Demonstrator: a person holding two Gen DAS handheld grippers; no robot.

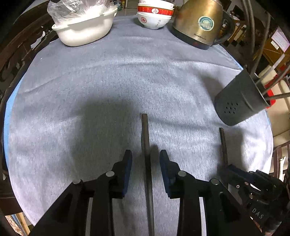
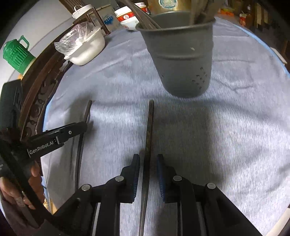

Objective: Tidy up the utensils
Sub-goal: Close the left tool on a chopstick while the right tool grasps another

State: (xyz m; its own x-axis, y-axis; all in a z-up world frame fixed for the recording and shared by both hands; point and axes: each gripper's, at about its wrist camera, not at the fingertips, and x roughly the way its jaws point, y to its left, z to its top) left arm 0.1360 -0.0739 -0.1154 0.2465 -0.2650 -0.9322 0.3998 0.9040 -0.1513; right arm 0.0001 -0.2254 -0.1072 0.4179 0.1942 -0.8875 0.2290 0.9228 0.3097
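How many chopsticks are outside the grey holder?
2. The first chopstick runs between the fingers of the left hand-held gripper, the second chopstick between those of the right hand-held gripper. More utensils stand in the grey holder, partly hidden.

A soft, matt grey cloth [image 1: 108, 81] with a slightly fuzzy nap covers the table. The utensil holder [image 2: 179, 59] looks like matt dark grey plastic. The kettle [image 1: 197, 23] is brushed, brassy metal with a dull sheen. The stacked bowls [image 1: 154, 16] are glossy glazed ceramic, the white basin [image 1: 85, 32] smooth plastic under crinkled clear film. Both chopsticks [image 1: 145, 138] look dark and matt
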